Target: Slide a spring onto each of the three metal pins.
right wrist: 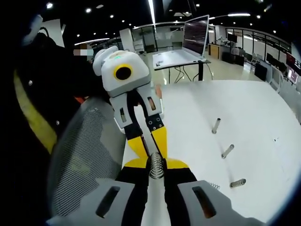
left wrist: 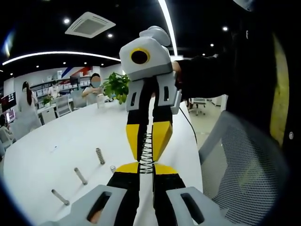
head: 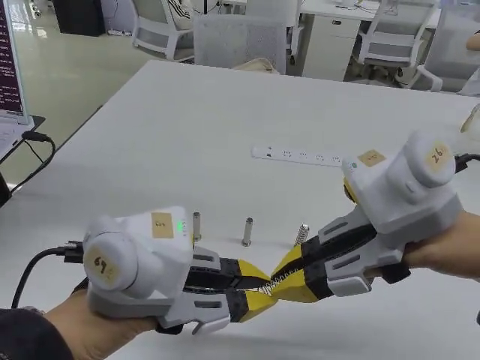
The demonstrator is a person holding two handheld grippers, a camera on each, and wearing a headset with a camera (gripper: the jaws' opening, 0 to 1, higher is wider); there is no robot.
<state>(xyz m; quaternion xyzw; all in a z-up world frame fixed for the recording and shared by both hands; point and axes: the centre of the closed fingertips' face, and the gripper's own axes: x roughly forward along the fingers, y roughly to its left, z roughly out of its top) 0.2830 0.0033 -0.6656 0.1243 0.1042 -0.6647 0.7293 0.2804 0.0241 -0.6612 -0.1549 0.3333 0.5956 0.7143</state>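
Three metal pins stand in a row on the white table: two bare pins and a third pin that wears a spring. In front of them my left gripper and right gripper meet tip to tip above the table. A thin spring runs between them, and both grippers are shut on it. In the left gripper view the spring stretches from my left gripper into the other one's yellow jaws. Seen end-on, the spring sits in my right gripper.
A small loose spring lies on the table near the sprung pin. A white power strip lies further back. A laptop and its cable sit at the left edge. Office chairs stand beyond the far edge.
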